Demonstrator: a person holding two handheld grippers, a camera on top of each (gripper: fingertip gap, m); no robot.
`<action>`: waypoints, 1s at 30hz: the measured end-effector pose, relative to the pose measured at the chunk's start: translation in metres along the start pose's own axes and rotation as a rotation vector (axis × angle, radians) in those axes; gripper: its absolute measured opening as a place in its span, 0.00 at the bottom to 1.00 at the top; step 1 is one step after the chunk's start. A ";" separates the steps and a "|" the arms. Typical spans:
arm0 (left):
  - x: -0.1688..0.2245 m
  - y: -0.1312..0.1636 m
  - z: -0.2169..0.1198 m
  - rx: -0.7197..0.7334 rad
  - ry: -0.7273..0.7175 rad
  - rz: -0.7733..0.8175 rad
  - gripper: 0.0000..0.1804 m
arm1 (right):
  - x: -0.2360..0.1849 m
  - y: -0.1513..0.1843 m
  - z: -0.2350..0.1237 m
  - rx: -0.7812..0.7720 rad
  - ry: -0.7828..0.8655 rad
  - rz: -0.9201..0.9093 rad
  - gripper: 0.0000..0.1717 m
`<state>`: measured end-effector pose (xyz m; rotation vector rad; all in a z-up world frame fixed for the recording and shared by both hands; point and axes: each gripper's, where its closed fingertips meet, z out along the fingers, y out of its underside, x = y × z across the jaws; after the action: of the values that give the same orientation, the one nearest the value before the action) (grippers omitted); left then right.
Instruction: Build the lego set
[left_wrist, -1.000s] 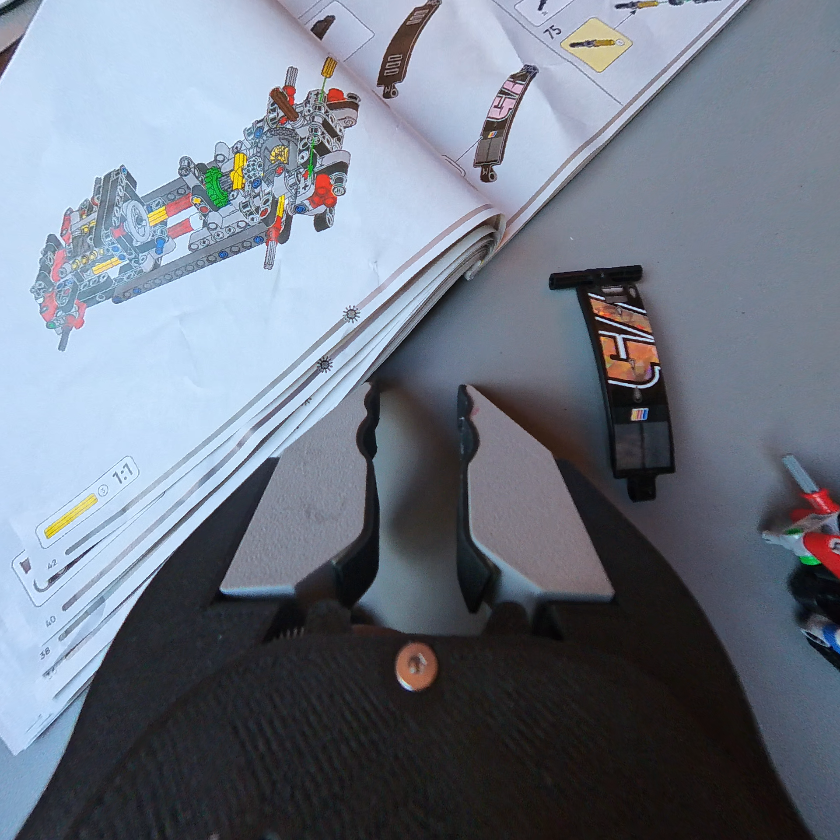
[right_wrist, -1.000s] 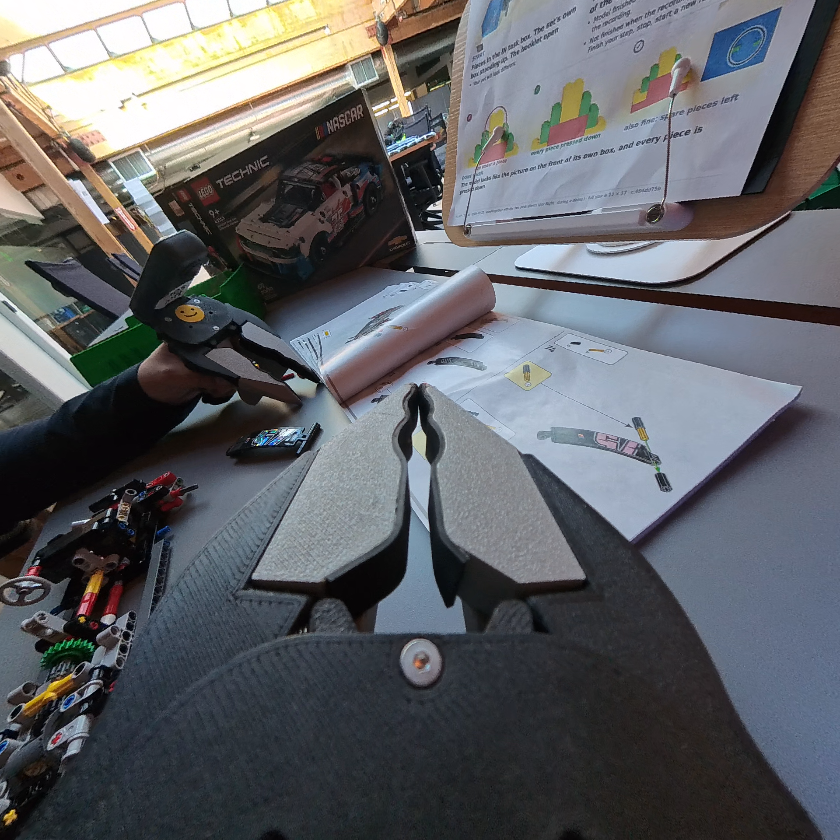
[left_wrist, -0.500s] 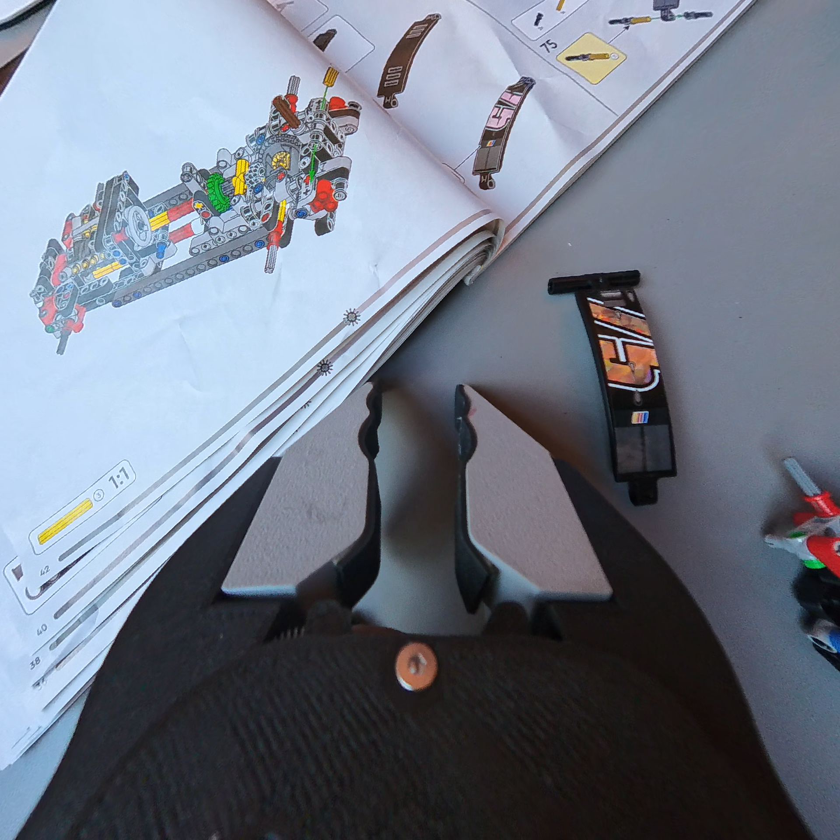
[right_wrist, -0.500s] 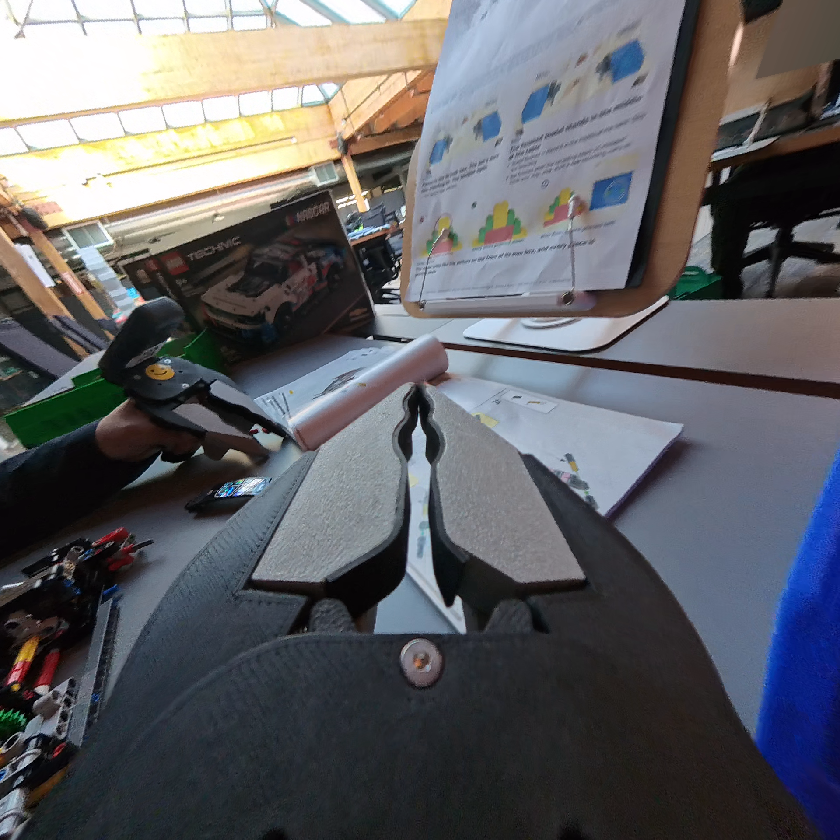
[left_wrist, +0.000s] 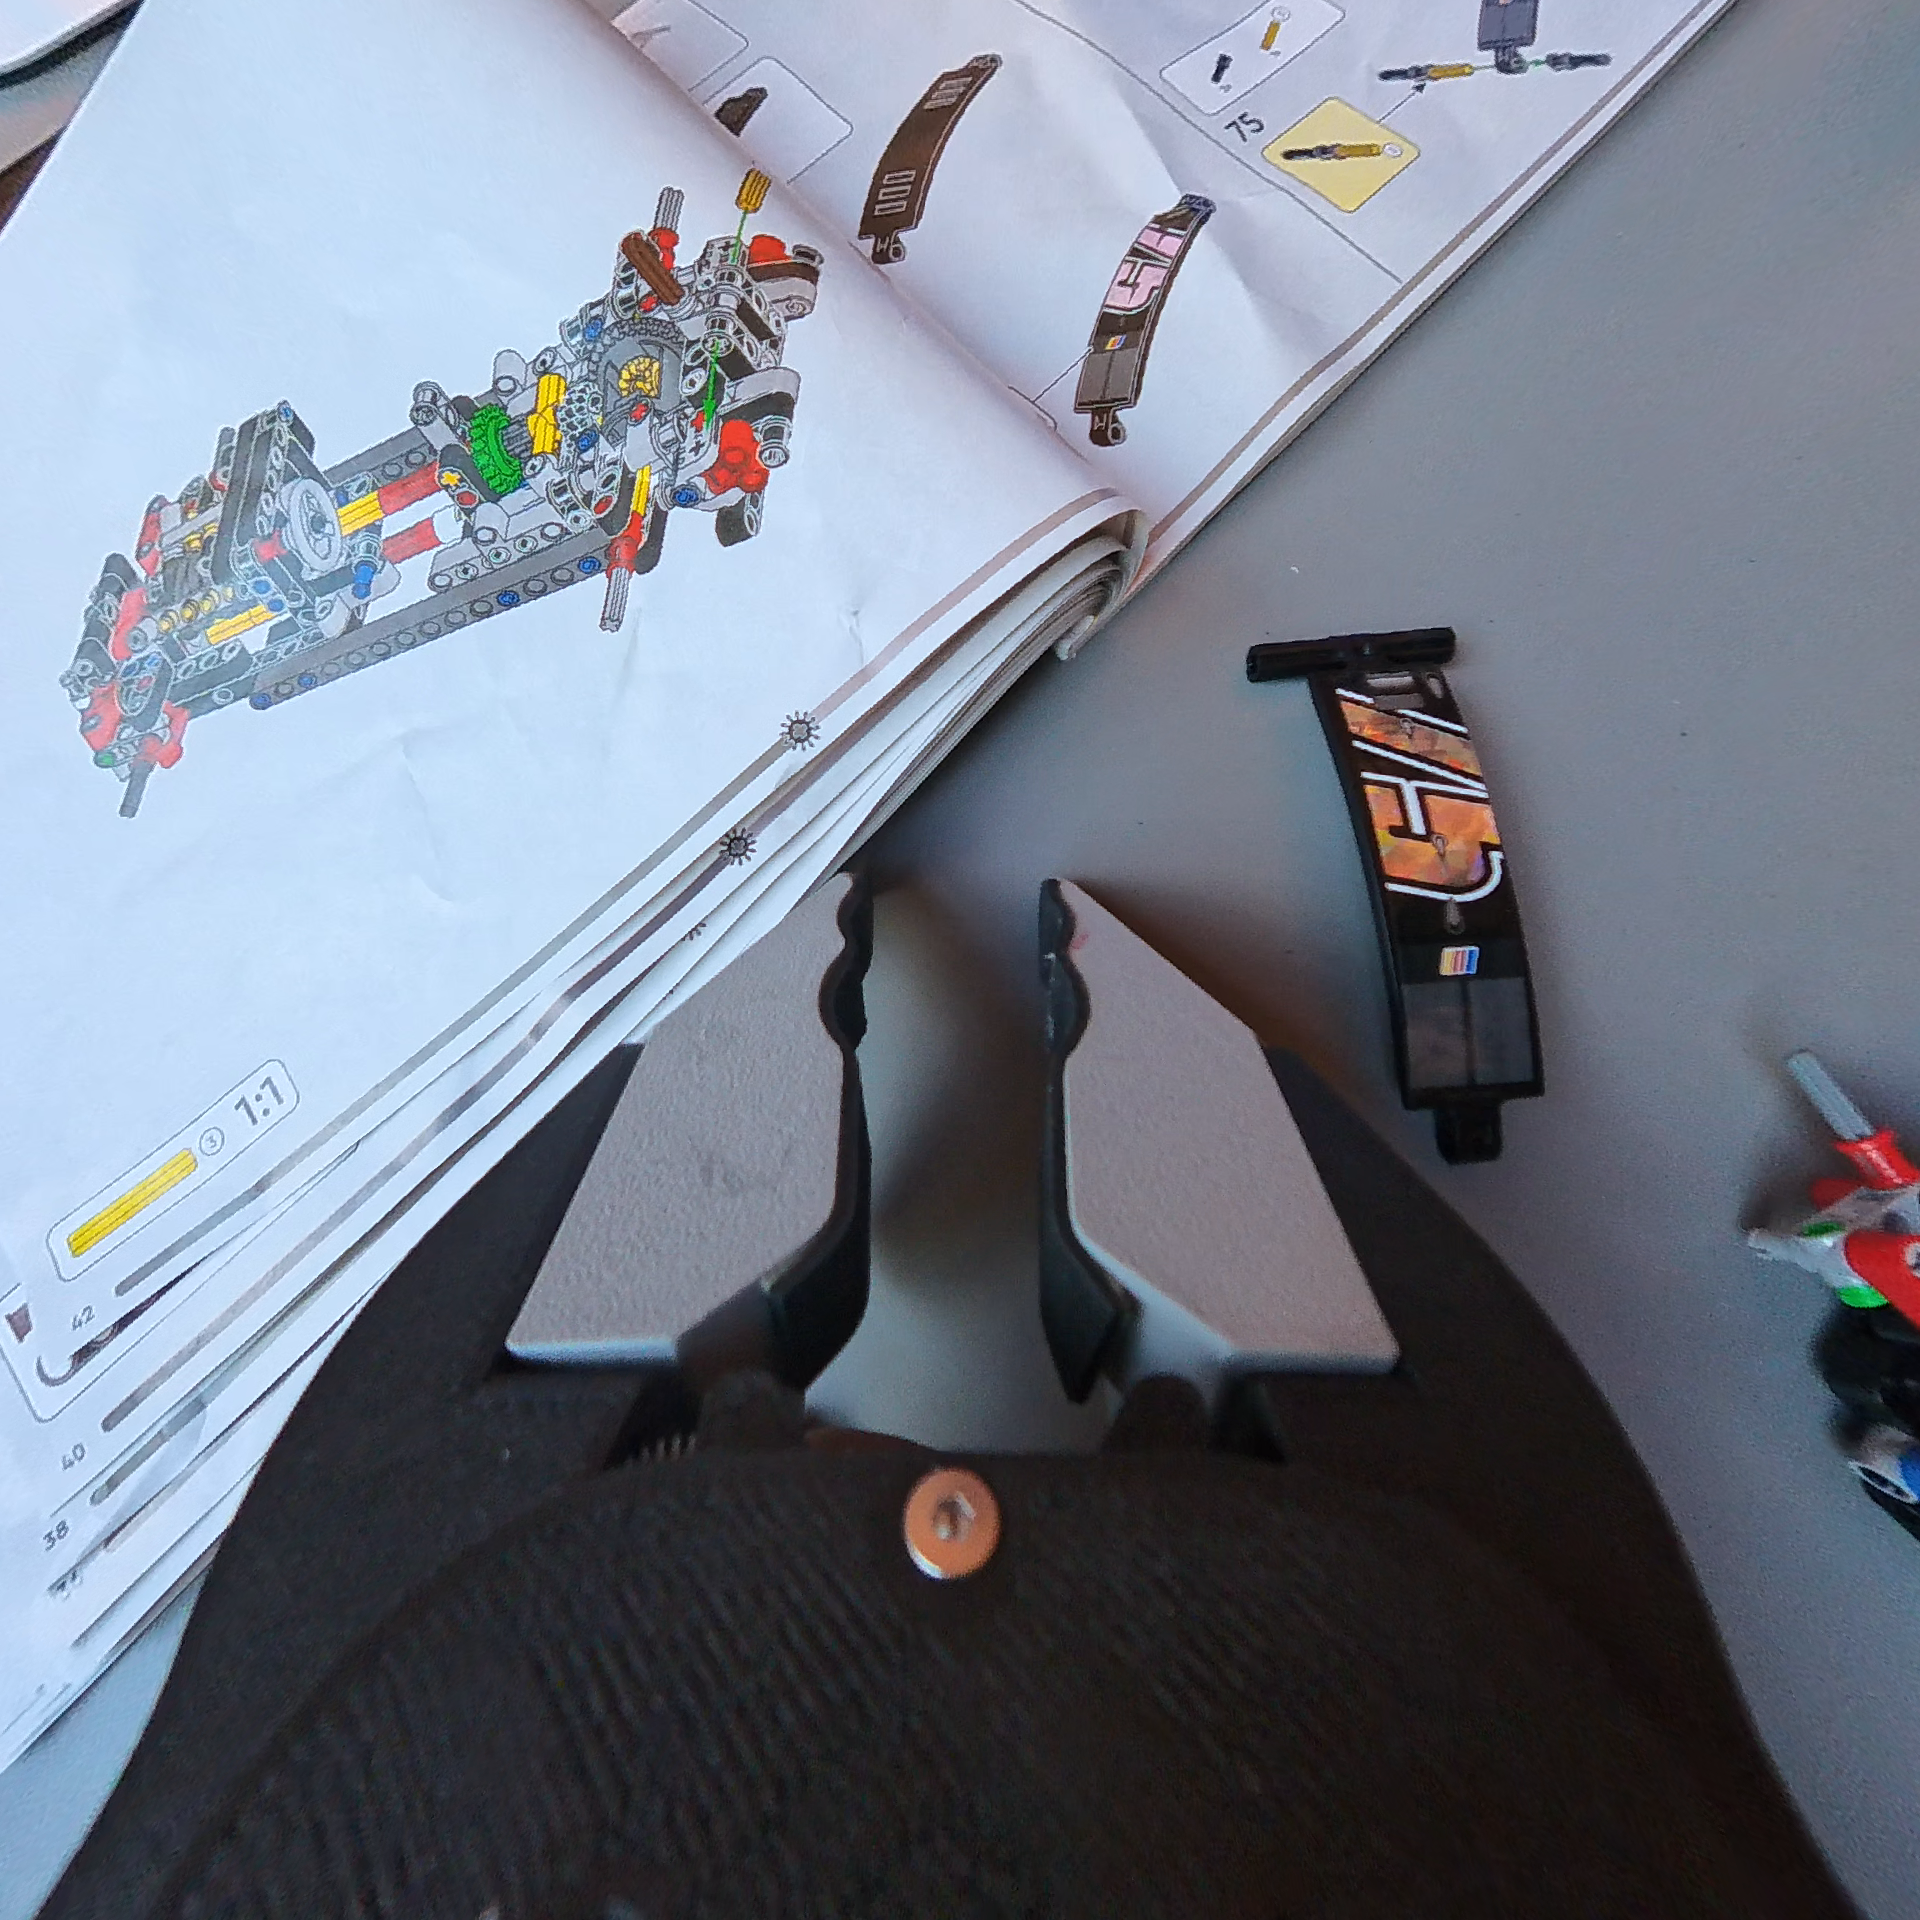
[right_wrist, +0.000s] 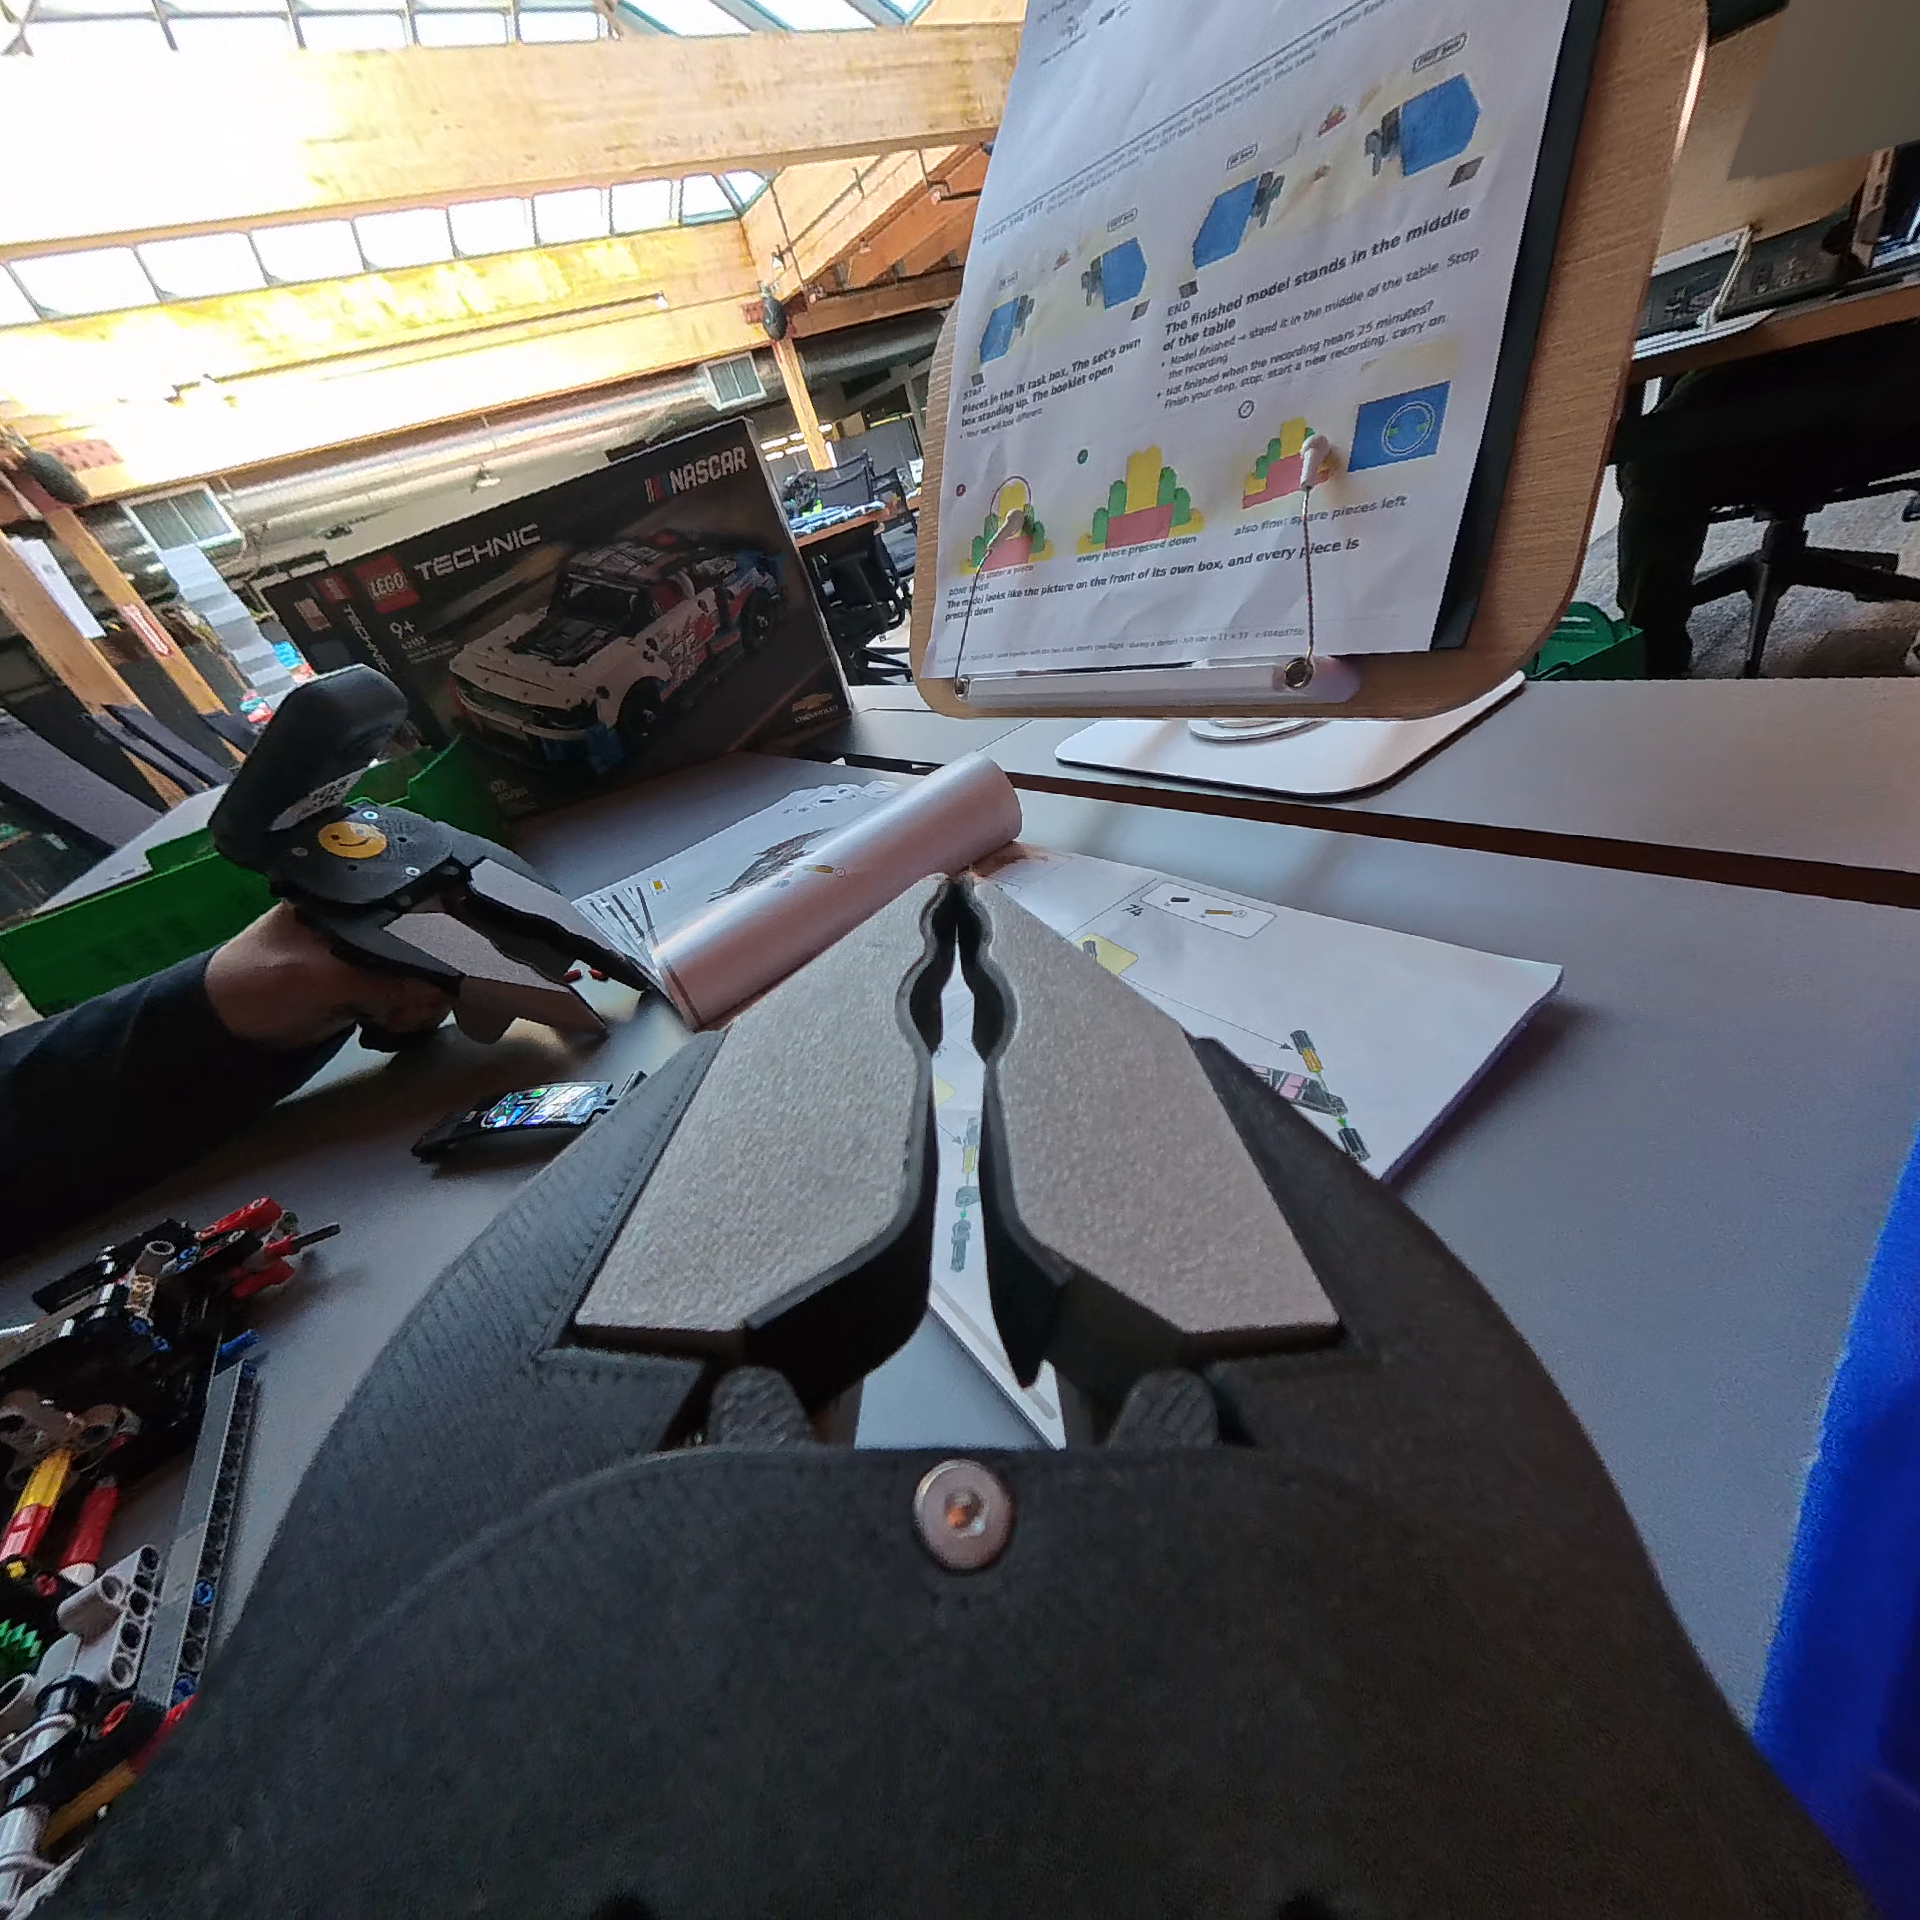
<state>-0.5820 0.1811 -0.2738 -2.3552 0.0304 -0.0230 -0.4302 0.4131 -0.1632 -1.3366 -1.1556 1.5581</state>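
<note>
**Two hand-held grippers, both empty, at the open booklet**

Left hand-held gripper (left_wrist: 951, 904): fingers parted, only grey tabletop (left_wrist: 1610, 416) showing between them, nothing held. Its left fingertip sits just at the lower edge of the fanned pages of the instruction booklet (left_wrist: 436, 852); I can't say whether it touches the paper.

Nearest loose piece: one black curved panel (left_wrist: 1429, 883) with a shiny orange sticker, flat on the tabletop, ahead and to the right of the left hand-held gripper, apart from it. Its long axis runs roughly along the direction the fingers point, with the cross-bar end far and the small tab end near. From the right wrist view the same panel (right_wrist: 530, 1107) lies to the left, nearer the left hand-held gripper (right_wrist: 613, 987) than mine on the right.

Right hand-held gripper (right_wrist: 958, 894): fingers closed together, tips meeting, nothing between them. Held above the booklet's right-hand page (right_wrist: 1351, 997), pointing towards the rolled-over pages (right_wrist: 831, 894).

Count:
- booklet, one
- sticker panel, one
- partly built model (right_wrist: 114, 1403), one, at the near left of the right hand-held gripper
- set box (right_wrist: 582, 613), one, standing far left
- sheet on a wooden stand (right_wrist: 1247, 343), one, far ahead
</note>
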 end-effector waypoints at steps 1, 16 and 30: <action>0.000 0.000 0.000 0.001 0.001 0.000 0.16 | 0.000 0.000 0.000 0.002 0.001 -0.001 0.00; 0.000 0.000 0.000 0.003 -0.001 0.000 0.17 | 0.000 0.001 0.001 -0.002 -0.004 0.004 0.00; 0.000 0.000 0.000 0.003 0.000 0.004 0.17 | -0.002 0.003 0.001 -0.014 0.001 -0.023 0.00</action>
<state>-0.5817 0.1815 -0.2740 -2.3524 0.0348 -0.0206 -0.4314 0.4105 -0.1651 -1.3288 -1.1790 1.5356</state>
